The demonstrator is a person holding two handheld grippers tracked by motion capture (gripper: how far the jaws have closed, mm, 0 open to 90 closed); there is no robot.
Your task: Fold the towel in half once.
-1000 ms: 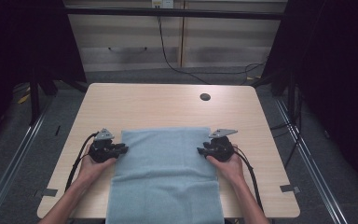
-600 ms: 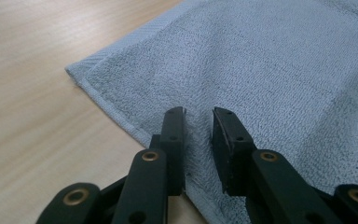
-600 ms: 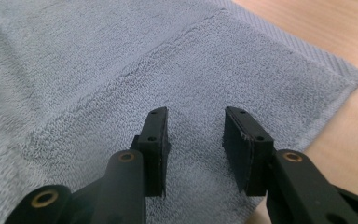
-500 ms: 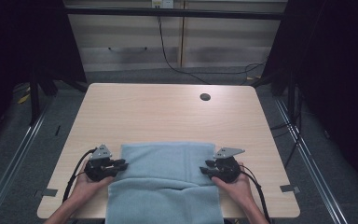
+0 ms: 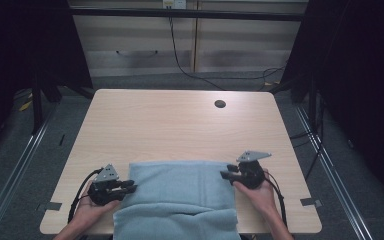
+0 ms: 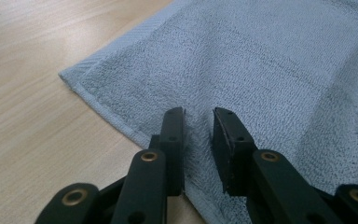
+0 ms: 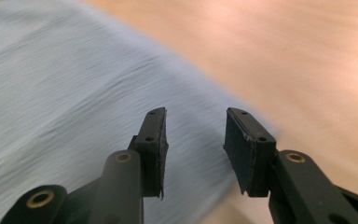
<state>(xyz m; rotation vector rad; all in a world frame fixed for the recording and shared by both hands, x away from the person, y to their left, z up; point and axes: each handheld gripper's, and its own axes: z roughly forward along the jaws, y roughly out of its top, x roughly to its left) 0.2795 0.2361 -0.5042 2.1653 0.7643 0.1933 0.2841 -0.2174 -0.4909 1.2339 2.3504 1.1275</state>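
A light blue towel (image 5: 180,190) lies on the near part of the wooden table (image 5: 180,125), and its front end bunches into a fold at the near edge. My left gripper (image 5: 130,185) is at the towel's left edge. In the left gripper view, that gripper (image 6: 198,116) has its jaws narrowly apart, pinching a ridge of towel (image 6: 261,60) near the hem. My right gripper (image 5: 223,175) is at the towel's right edge. In the blurred right gripper view, my right gripper (image 7: 196,116) has just been opening and hangs over the towel (image 7: 51,93) with nothing between its jaws.
A dark round cable hole (image 5: 220,104) sits at the table's far right. Bare wood stretches beyond the towel to the far edge. Cables trail from both grippers toward the near edge. Dark floor and metal rails flank the table.
Both grippers have moved back toward the near edge. The towel's far edge came with them, and its front end has bunched up at the table's edge.
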